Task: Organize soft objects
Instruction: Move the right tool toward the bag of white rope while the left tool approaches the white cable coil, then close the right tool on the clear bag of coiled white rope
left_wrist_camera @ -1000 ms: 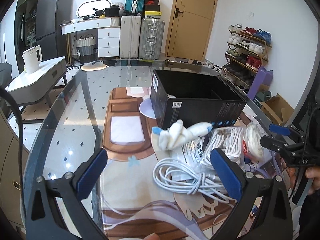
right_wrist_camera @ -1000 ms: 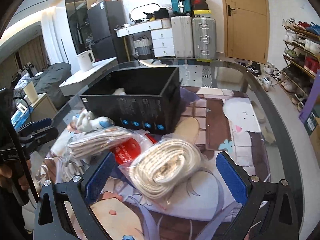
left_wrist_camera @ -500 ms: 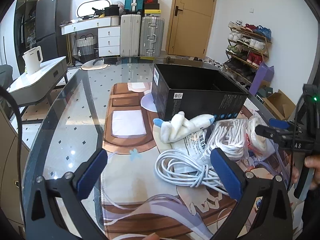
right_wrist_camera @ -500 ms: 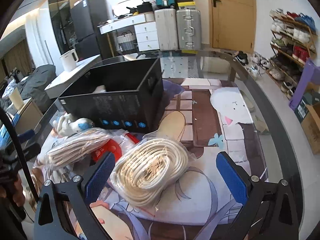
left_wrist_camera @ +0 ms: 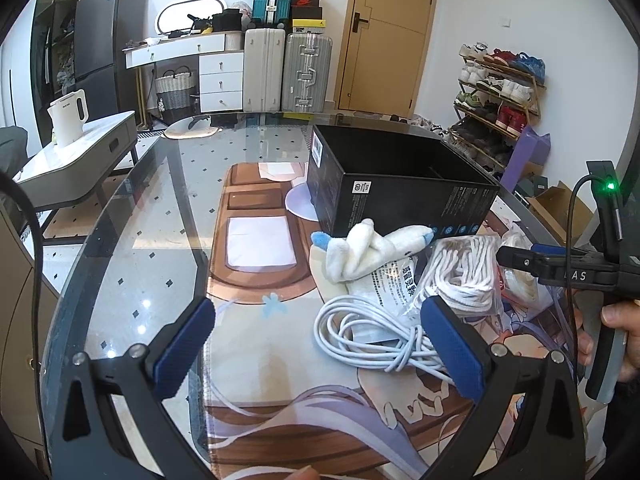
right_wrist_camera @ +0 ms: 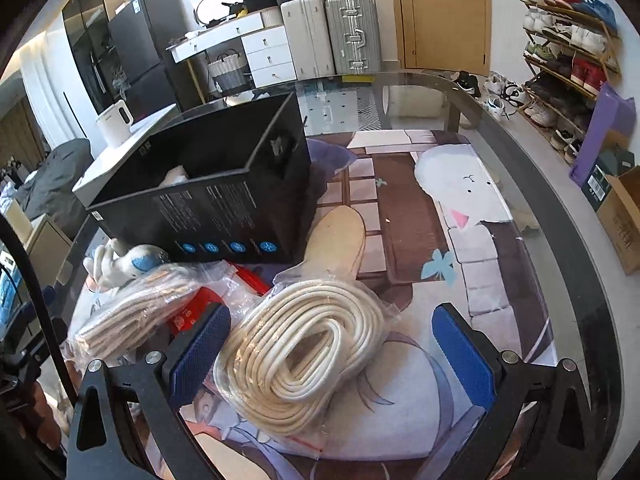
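Note:
A black open box [left_wrist_camera: 400, 188] [right_wrist_camera: 208, 196] stands on the printed mat. Before it lie a white and blue plush toy [left_wrist_camera: 368, 248] [right_wrist_camera: 124, 262], a coiled white cable [left_wrist_camera: 372, 336], a bagged bundle of white cord [left_wrist_camera: 464, 272] [right_wrist_camera: 132, 312] and a bagged coil of cream rope [right_wrist_camera: 308, 344]. My left gripper [left_wrist_camera: 320, 348] is open, low over the mat just left of the white cable. My right gripper [right_wrist_camera: 328, 352] is open, its blue pads on either side of the cream rope coil; in the left wrist view it [left_wrist_camera: 520, 256] reaches in from the right.
The round glass table [left_wrist_camera: 132, 216] has a dark rim [right_wrist_camera: 560, 216] curving along the right. A red packet [right_wrist_camera: 188, 312] lies under the bags. Something white [right_wrist_camera: 176, 174] sits inside the box. Suitcases, a shoe rack and a side table with a kettle stand beyond.
My right gripper has come forward and lower over the cream rope coil, which now lies between its pads. My left gripper has drawn back a little from the pile.

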A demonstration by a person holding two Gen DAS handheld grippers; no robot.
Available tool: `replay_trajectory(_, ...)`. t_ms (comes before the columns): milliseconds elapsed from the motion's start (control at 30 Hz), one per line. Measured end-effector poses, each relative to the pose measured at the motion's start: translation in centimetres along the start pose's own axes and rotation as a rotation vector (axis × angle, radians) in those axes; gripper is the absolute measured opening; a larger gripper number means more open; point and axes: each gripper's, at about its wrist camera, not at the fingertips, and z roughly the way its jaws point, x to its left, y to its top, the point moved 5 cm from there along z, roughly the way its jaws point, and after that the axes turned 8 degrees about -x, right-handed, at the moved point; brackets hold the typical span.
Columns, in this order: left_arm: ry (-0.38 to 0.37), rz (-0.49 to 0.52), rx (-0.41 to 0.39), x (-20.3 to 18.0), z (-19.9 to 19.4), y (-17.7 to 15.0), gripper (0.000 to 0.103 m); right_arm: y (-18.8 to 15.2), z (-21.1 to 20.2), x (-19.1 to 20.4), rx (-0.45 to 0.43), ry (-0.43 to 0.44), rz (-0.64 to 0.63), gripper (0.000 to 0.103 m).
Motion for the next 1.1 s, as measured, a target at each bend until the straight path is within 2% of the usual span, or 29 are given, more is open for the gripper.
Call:
replay_trajectory(300,0.009,0.000,0.004,0.0,0.2,-0.2,0.103,-1.5,-0.3,-1.7,0.048,-0.010,-0.032,0.102)
replay_trajectory(633,0.015,0.000,0.012,0.0,0.2,-0.5,0.103,-2.8,-0.9,-1.9,0.074,-0.032,-0.132,0.101)
replay_trajectory(700,0.013,-0.006,0.014,0.0,0.3,-0.6,0.103,-2.8,-1.1,-1.6,0.079,-0.022,-0.162,0.097)
replay_trajectory(800,0.019,-0.004,0.015,-0.1,0.3,-0.7,0.103,-2.7,-1.3,-1.3,0.076,0.001,-0.186,0.085)
replay_trajectory(967,0.008,0.001,0.026,-0.5,0.3,-1.0,0.103,-2.7,-1.8,-0.5,0.056,0.027,-0.209,0.057)
replay_trajectory(1100,-0.022,-0.006,0.036,-1.1,0.1,-1.2,0.103,-2.8,-2.1,-0.3,0.044,0.037,-0.206,0.047)
